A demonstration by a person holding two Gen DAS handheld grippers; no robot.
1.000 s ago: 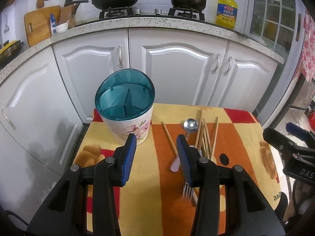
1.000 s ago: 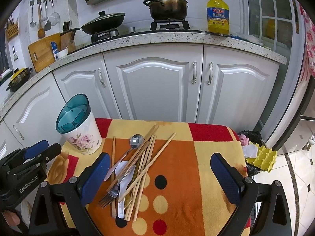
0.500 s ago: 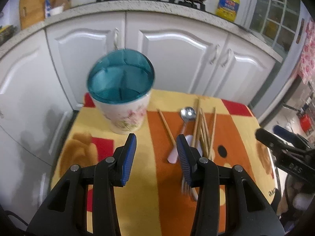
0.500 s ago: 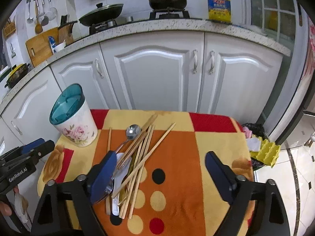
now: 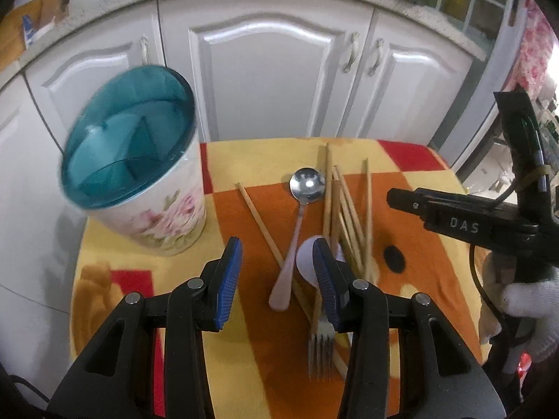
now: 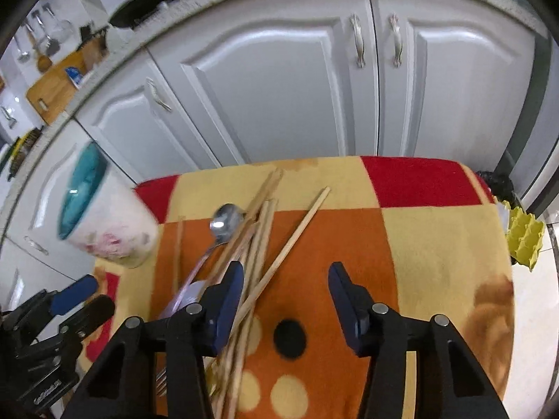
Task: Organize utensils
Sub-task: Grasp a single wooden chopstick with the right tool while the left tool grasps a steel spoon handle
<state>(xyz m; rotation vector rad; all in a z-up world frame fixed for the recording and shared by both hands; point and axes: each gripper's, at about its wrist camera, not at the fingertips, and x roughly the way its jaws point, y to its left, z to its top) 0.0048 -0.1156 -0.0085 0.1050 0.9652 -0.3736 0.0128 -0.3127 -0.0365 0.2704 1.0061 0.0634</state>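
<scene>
A floral utensil holder (image 5: 146,188) with a teal divided insert stands at the table's left; it also shows in the right wrist view (image 6: 104,223). A pile of wooden chopsticks (image 5: 346,209), a metal spoon with a pink handle (image 5: 300,216), a white spoon (image 5: 305,258) and a fork (image 5: 321,342) lies on the cloth. My left gripper (image 5: 276,272) is open, low over the spoon handle. My right gripper (image 6: 284,296) is open, its left finger (image 6: 227,296) over the chopsticks (image 6: 265,244).
The small table is covered by an orange, yellow and red cloth (image 6: 436,244). White cabinet doors (image 5: 279,80) stand close behind. A yellow egg carton (image 6: 524,237) lies on the floor at the right.
Both grippers have dropped lower and closer to the utensil pile. The right gripper's jaws have narrowed. The holder and utensils have not moved.
</scene>
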